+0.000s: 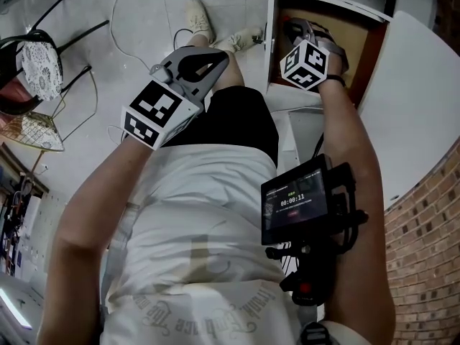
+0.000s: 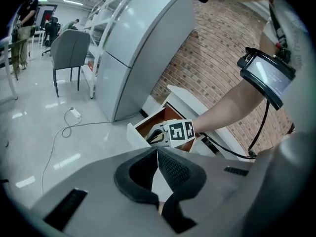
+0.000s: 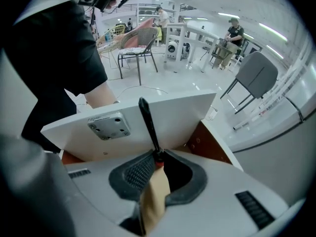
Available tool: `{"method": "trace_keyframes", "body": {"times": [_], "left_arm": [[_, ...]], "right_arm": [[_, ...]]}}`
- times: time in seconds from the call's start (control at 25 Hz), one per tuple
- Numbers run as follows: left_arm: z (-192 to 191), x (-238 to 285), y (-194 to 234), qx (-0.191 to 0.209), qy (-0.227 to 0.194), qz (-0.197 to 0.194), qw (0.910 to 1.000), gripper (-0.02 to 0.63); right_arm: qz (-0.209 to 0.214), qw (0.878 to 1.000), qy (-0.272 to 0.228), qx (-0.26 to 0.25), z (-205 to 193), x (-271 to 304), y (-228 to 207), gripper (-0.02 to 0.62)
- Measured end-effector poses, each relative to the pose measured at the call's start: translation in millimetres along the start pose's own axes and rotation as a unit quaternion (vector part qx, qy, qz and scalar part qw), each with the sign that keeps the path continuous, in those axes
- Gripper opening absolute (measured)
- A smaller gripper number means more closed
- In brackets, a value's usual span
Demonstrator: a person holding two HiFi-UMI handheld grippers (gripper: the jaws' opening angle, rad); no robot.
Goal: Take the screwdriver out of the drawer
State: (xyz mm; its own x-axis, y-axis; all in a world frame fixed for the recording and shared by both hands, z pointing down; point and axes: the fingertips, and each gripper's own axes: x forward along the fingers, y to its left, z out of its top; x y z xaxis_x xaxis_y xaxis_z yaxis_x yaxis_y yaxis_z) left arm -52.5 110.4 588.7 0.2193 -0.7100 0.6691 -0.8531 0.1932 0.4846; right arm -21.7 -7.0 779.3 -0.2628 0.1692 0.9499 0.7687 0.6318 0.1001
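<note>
The drawer (image 1: 272,45) stands pulled out, brown inside with a white front panel (image 3: 168,117). My right gripper (image 1: 298,33) reaches down into it. It is shut on the screwdriver (image 3: 148,125): the tan handle (image 3: 155,194) sits between the pads and the black shaft points up past the panel. In the left gripper view the drawer (image 2: 143,125) and the right gripper (image 2: 159,137) with its marker cube lie ahead. My left gripper (image 2: 158,154) hangs over the floor left of the drawer (image 1: 205,57), its pads together with nothing in them.
A white fridge-like unit (image 2: 143,48) and a brick wall (image 2: 217,58) stand behind the drawer. A cable (image 2: 64,127) trails on the floor near a grey chair (image 2: 69,53). A wire chair (image 1: 36,63) stands at the left. A small screen (image 1: 295,207) is strapped to the right forearm.
</note>
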Motion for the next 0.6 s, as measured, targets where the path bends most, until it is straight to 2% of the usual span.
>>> {"method": "trace_keyframes", "body": {"times": [0.32, 0.6], "left_arm": [[24, -4, -35, 0.043, -0.009, -0.002, 0.9990, 0.023], [27, 16, -26, 0.055, 0.012, -0.019, 0.9982, 0.023]], "right_arm": [[-0.032, 0.996, -0.029, 0.073, 0, -50, -11, 0.069], [-0.029, 0.990, -0.033, 0.136, -8, -43, -15, 0.067]]}}
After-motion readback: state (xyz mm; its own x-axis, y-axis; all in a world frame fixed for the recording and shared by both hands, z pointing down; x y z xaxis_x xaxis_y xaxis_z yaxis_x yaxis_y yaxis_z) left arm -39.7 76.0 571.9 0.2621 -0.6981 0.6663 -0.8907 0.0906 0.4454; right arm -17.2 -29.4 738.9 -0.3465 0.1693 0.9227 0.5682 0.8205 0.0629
